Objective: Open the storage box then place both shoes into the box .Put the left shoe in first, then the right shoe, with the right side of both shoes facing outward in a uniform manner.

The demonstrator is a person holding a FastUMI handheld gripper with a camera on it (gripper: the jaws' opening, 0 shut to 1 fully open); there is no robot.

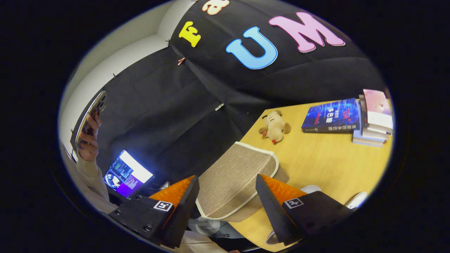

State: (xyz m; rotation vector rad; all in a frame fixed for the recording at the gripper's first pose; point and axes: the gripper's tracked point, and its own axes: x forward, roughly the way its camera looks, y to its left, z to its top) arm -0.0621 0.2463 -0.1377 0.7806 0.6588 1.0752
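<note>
Gripper [226, 196] hangs tilted above the counter [327, 165], fingers spread wide apart w/ nothing held btwn them. Left finger [182, 196] sits over the dark area off the counter edge; right finger [272, 200] sits over the wood.

Storage box: the beige woven fabric piece w/ white trim, its lid [235, 179], lies btwn the fingers and just ahead of them, at the counter's near corner. It looks flat and closed; can't tell the box body under it, though a strip of the same fabric shows beneath the trim on the right side. Fingers aren't touching it as far as can be told.

Shoes: two white rounded bits show on the counter beside the right finger, one [311, 189] just behind it, another [357, 199] further right. Prob. shoe parts, but too little visible to be sure, and can't tell left from right.

Beyond the lid, a small plush toy [275, 127] lies on the counter near its far edge. Further right, a blue book [332, 116] lies flat, touching a stack of books [374, 121] w/ a pink-white one on top.

Off to the left, well apart from the counter, a person's hand [89, 138] in a light sleeve holds up a phone [92, 114]. Below it a lit laptop screen [128, 173] glows near the left finger.
</note>
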